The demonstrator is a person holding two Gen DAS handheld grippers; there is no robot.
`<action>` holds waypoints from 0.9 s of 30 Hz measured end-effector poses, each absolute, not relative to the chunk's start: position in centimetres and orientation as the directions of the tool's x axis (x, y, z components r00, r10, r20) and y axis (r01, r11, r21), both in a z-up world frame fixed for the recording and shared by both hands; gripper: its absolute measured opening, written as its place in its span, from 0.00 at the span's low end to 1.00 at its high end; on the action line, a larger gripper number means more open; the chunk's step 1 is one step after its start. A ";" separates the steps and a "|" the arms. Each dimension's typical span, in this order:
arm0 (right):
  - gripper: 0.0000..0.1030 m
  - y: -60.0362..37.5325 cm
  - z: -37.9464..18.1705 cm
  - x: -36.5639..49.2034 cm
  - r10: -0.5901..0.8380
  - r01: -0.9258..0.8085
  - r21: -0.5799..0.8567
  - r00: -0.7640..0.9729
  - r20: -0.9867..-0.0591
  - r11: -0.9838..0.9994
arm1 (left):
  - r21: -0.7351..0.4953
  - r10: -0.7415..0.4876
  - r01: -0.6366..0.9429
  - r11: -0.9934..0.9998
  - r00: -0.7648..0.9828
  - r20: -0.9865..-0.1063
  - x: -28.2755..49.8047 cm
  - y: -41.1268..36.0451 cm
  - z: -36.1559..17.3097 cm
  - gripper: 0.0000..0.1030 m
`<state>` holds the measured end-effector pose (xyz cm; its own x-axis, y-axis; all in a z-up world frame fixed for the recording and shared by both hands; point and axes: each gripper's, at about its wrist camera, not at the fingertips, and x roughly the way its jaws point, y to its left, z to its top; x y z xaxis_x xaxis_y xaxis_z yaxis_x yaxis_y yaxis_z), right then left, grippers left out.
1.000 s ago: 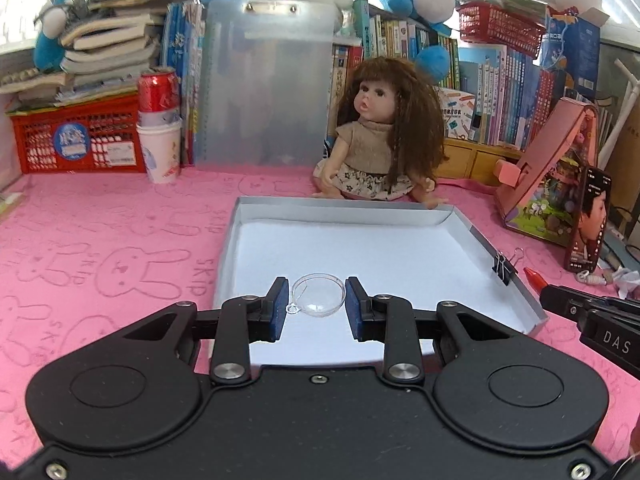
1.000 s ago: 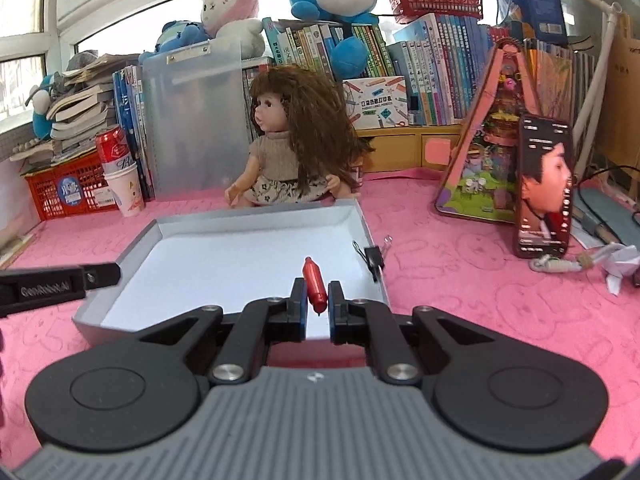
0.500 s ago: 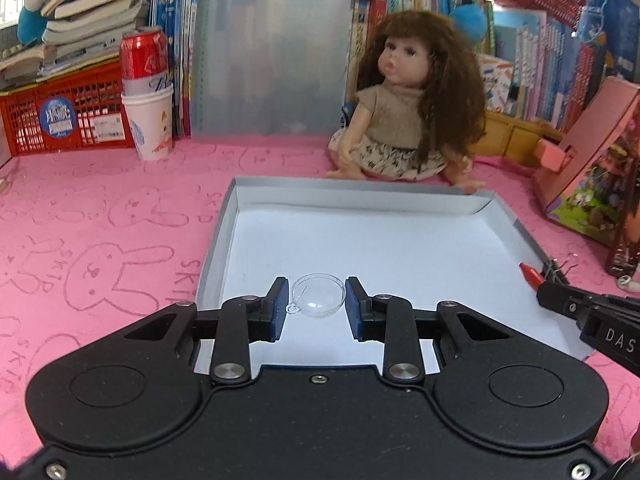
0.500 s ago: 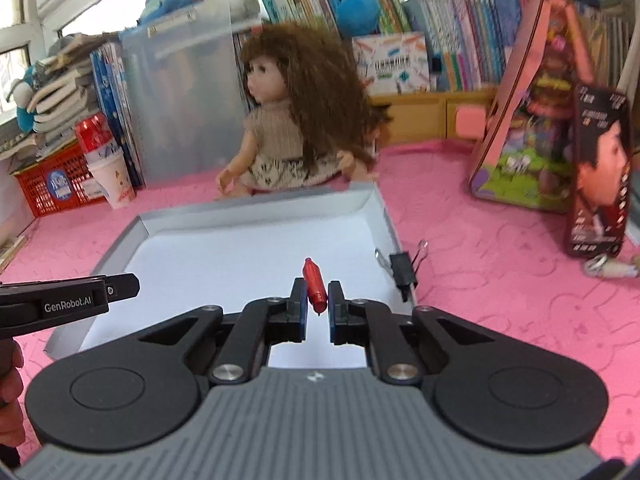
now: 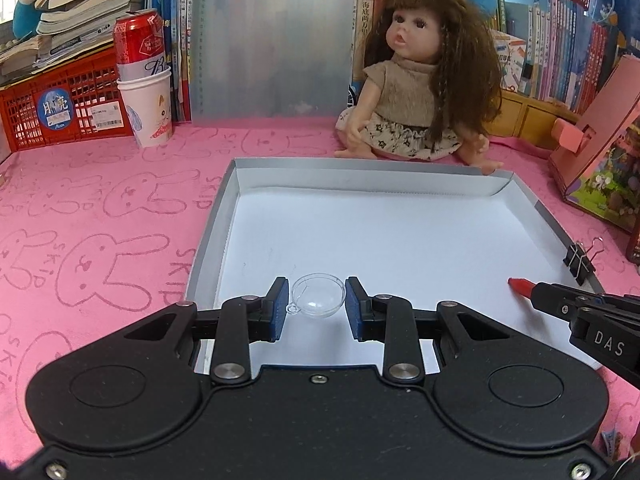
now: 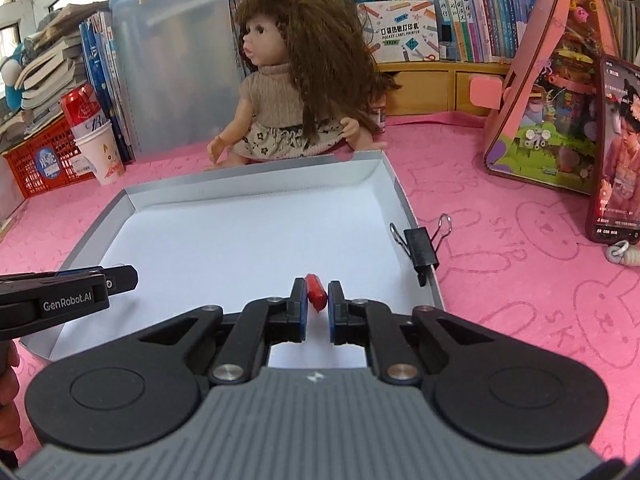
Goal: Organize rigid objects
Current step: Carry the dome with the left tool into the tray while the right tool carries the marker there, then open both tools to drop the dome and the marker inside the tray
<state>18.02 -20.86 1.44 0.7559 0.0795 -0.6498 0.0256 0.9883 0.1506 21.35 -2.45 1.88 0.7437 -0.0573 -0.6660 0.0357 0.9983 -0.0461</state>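
**Both hand-held grippers loaded over the tray**

On the pink worktop [image 5: 100,184] lies a shallow white tray [image 5: 212,240]. Above it, the left hand-held gripper [image 5: 318,300] clamps a clear dome [image 5: 318,299]; the right hand-held gripper [image 6: 317,300] pinches a red capsule [image 6: 315,297].

Pink bunny-print mat [image 5: 100,216]; white-lined grey tray [image 5: 212,232]; red capsule [image 6: 315,297]; black clip [image 6: 420,246].

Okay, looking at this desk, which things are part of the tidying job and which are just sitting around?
Part of the job:
- clear dome, held in the left tool
- red piece, held in the right tool
- grey tray

Just lying about:
- binder clip on the tray's rim
- doll
- red can in a paper cup
- phone
- red basket
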 end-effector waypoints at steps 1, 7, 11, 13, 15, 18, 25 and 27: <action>0.13 -20.8 1.4 18.0 0.081 0.025 0.152 0.754 -0.652 0.988 | -0.046 -0.058 0.037 0.998 0.743 -0.667 21.4 -2.5 1.8 0.28; 0.18 -20.8 1.0 18.0 0.086 0.023 0.154 0.744 -0.662 0.988 | -0.050 -0.065 0.042 0.998 0.739 -0.671 21.4 -2.5 1.6 0.30; 0.26 -20.9 1.1 17.7 0.095 0.018 0.162 0.747 -0.658 0.987 | -0.058 -0.069 0.041 0.997 0.750 -0.658 21.1 -2.4 1.9 0.45; 0.39 -21.0 1.3 17.5 0.099 0.014 0.165 0.750 -0.654 0.986 | -0.059 -0.074 0.047 0.997 0.752 -0.655 20.9 -2.4 2.1 0.51; 0.40 -20.9 1.5 17.3 0.105 0.007 0.167 0.753 -0.650 0.986 | -0.068 -0.081 0.048 0.997 0.751 -0.656 20.6 -2.3 2.3 0.59; 0.47 -20.8 1.7 16.8 0.100 0.004 0.157 0.760 -0.642 0.988 | -0.070 -0.084 0.051 0.996 0.756 -0.649 20.0 -2.3 2.6 0.69; 0.60 -21.2 2.5 14.9 0.096 -0.011 0.142 0.788 -0.608 0.990 | -0.033 -0.078 0.074 0.997 0.768 -0.635 18.3 -2.2 3.0 0.75; 0.62 -21.4 2.8 14.0 0.096 -0.019 0.135 0.799 -0.593 0.991 | -0.039 -0.086 0.079 0.996 0.774 -0.628 17.2 -2.0 3.2 0.75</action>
